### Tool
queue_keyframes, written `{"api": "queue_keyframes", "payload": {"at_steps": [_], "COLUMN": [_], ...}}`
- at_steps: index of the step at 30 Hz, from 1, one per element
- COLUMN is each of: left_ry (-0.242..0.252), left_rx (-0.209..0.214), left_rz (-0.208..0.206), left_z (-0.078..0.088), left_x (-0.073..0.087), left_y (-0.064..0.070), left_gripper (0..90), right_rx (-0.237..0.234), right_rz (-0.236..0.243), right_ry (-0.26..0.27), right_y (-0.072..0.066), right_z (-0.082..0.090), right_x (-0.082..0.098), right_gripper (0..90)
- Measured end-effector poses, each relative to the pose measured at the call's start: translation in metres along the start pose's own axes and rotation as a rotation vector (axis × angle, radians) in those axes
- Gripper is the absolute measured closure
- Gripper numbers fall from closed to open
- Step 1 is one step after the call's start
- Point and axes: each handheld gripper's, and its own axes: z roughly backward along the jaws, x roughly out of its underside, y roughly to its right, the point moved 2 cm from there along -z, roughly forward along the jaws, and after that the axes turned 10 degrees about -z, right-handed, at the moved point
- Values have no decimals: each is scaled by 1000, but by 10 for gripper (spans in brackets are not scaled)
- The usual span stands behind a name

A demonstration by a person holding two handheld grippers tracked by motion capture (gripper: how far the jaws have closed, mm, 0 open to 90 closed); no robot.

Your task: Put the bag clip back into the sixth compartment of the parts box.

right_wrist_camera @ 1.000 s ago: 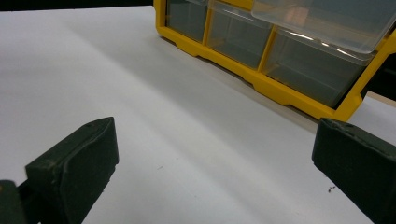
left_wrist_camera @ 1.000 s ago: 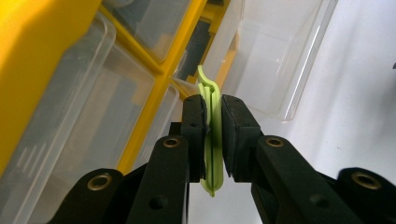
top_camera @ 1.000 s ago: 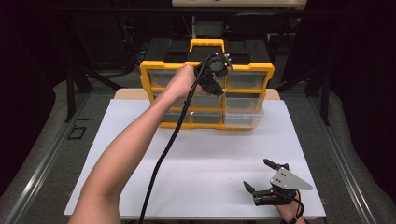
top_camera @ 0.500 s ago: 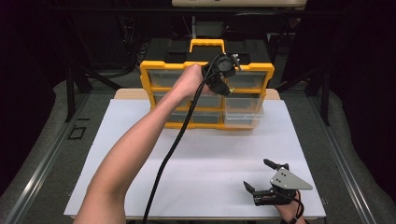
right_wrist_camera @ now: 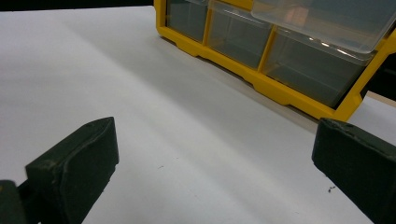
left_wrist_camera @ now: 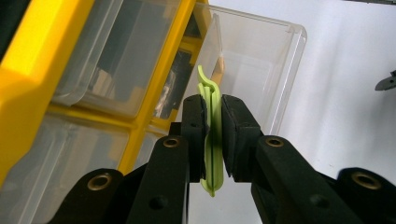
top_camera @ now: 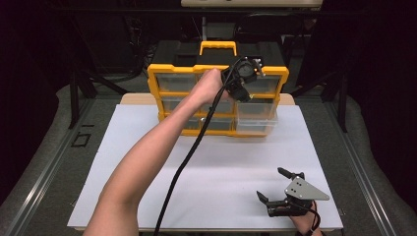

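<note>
Carrying: we hold a thin light-green plastic clip (left_wrist_camera: 211, 135) pinched flat between the pads of our left gripper (left_wrist_camera: 212, 105), jaws closed tight on it, its hooked tip poking up past the fingertips.
Shift since a second ago: our left hand (top_camera: 209, 84) has slid to the right along the front of the yellow drawer organizer (top_camera: 169, 73), from near the middle of the top row to its right half; the grip on the clip looks unchanged.
Where the clip is now: raised at the upper right of the cabinet, above the clear drawer (left_wrist_camera: 261, 70) that stands pulled out from the middle row on that side.
Drawer: open, transparent, and we cannot tell whether anything lies in it.
Meaning: we judge the carry nearly done; the clip now sits over the open drawer, so what remains is lowering it and letting go.
Right gripper (top_camera: 282, 191): parked on the white table sheet (top_camera: 118, 162) at the near right, jaws spread wide, nothing between them, in the same spot as before.
Risk: the clip is thin and could cling to a pad on release.
</note>
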Motion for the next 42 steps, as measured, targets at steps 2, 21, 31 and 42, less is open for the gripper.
{"api": "queue_keyframes", "payload": {"at_steps": [2,21,31,42], "left_ry": [2,22,12,6], "left_rx": [1,17,32,50], "left_rz": [4,19,24,48], "left_z": [-2,-23,-38,-50], "left_x": [-1,-3,-2,0], "left_y": [1,2,5,2], "left_gripper": [802,802,802,801], "right_rx": [0,-1,-2,-4], "right_rz": [0,5,6,5], "right_ry": [1,-3,-5,-7], "right_y": [0,0,0,0], "right_z": [0,-1,-1,-1], "right_x": [0,0,0,0], "right_gripper": [0,0,0,0]}}
